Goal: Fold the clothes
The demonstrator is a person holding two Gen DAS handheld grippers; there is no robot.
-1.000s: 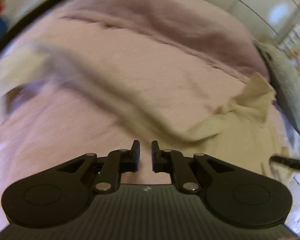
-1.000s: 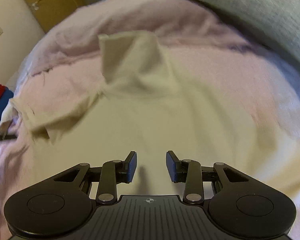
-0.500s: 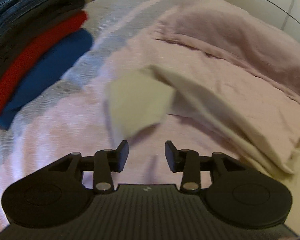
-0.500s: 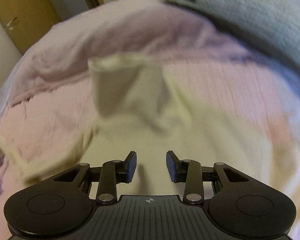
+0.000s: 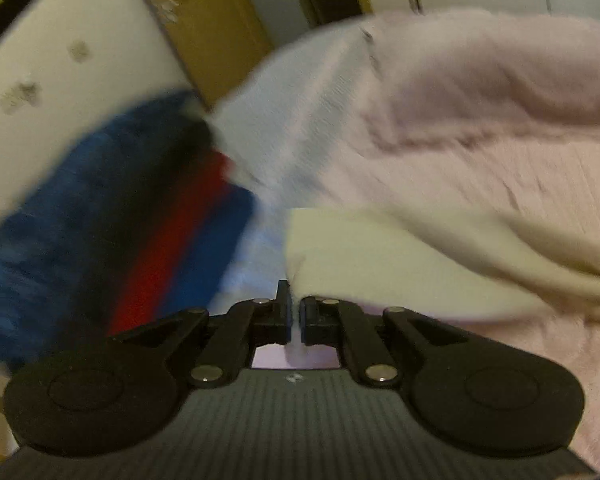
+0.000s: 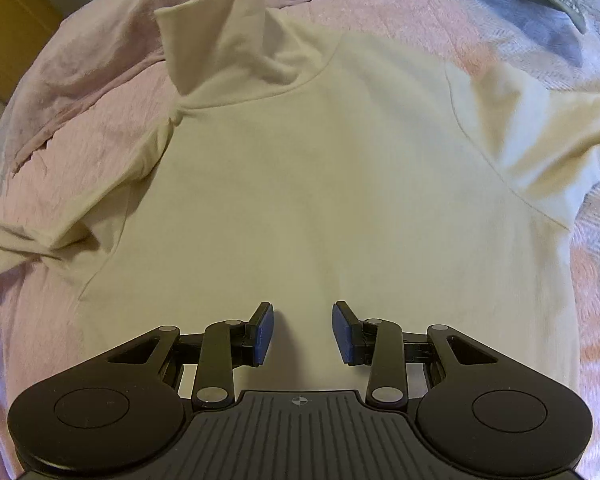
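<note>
Our left tool (image 5: 294, 314) has just clamped the cream shirt (image 6: 320, 184) sleeve cuff; right tool (image 6: 302, 332) waits apart, so folding can start.

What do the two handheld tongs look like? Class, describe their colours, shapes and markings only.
Both are matte black. The left tongs and right tongs each have two round disc housings, angled linkage arms with silver rivet pins, and a ribbed grey base bearing a small round crosshair mark. The right fingers carry blue pads. No cables or sleeves show.
</note>
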